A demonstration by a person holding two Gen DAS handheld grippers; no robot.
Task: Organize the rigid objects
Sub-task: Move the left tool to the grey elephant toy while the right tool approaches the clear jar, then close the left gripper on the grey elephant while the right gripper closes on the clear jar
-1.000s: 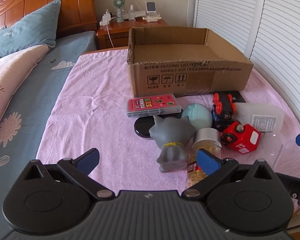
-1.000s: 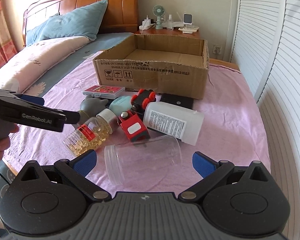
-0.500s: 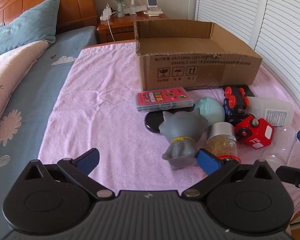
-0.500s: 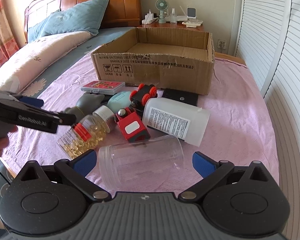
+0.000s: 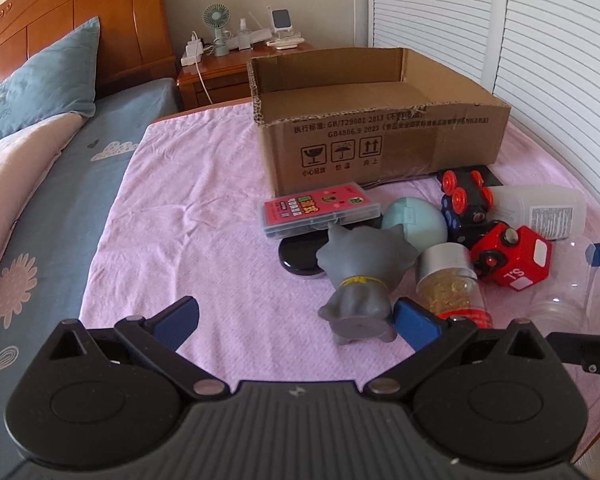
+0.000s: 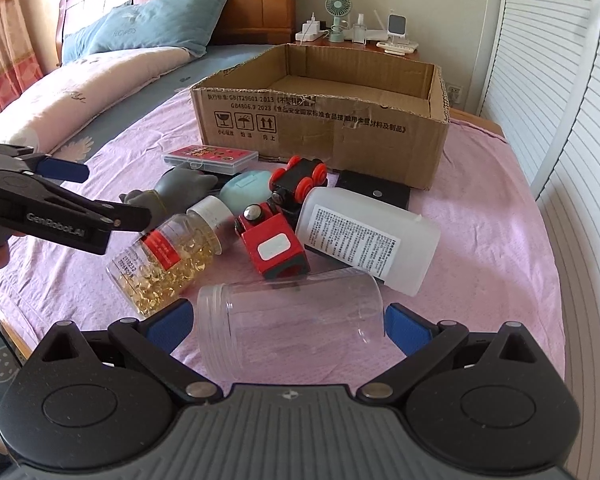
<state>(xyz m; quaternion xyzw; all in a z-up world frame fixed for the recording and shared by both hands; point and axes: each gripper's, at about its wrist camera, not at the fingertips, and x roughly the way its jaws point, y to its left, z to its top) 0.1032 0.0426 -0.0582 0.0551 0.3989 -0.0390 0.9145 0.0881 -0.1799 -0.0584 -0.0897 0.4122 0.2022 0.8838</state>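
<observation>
An open cardboard box (image 5: 380, 148) (image 6: 324, 128) stands on the pink cloth. In front of it lies a pile: a grey toy figure (image 5: 360, 276), a capsule jar (image 6: 168, 256), a red block toy (image 6: 274, 246), a black train with red wheels (image 6: 300, 180), a teal ball (image 5: 414, 220), a red card case (image 5: 320, 208), a white bottle (image 6: 368, 236) and a clear jar (image 6: 292, 320). My left gripper (image 5: 296, 320) is open, its right finger beside the grey figure. My right gripper (image 6: 288, 326) is open around the clear jar.
A black round lid (image 5: 300, 254) lies under the card case, and a black pouch (image 6: 374, 192) lies by the box. The bed with pillows (image 5: 36, 92) is to the left. A nightstand (image 5: 240, 68) with a fan stands behind. Louvred doors (image 6: 560, 80) run along the right.
Both grippers have moved forward toward the pile. The clear jar now sits between my right gripper's fingers. The left gripper has drawn nearer the grey figure.
</observation>
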